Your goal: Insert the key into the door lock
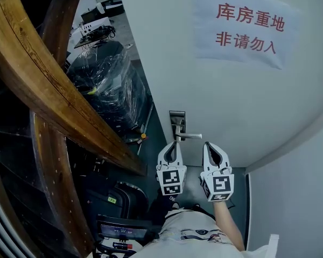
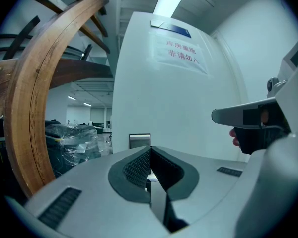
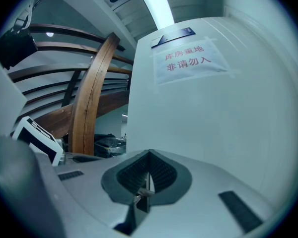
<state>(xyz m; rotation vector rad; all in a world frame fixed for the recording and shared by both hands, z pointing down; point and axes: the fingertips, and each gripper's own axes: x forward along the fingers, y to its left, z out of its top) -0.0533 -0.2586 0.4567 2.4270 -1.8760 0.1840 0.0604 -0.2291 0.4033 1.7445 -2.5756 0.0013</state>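
**Key pinched in your right gripper, short of the door lock**

Your right gripper (image 3: pixel 149 155) has its jaws drawn together on the key (image 3: pixel 140 192). This is a thin sliver of metal nipped low between the ribbed pads, and only its edge shows. In the head view that gripper (image 1: pixel 209 147) sits below and to the right of the door lock (image 1: pixel 177 123), under the free end of the lever handle (image 1: pixel 187 136). The key is therefore outside the lock.

Your left gripper (image 2: pixel 150 150) has its jaws fully closed, and I can make out nothing held between them. From above, its tip (image 1: pixel 171 144) lies directly beneath the lock, close under the lever. Whether it touches the lever cannot be told. In its own view the lock's steel plate (image 2: pixel 139 140) shows just past the jaw tips.

The lock is on the left edge of the white door (image 1: pixel 231 101). A paper sign (image 1: pixel 242 26) with red characters hangs up and to the right of the lock. Curved wooden beams (image 1: pixel 54 90) sweep past to the left of the lock, and plastic-wrapped goods (image 1: pixel 107 85) lie beyond them.
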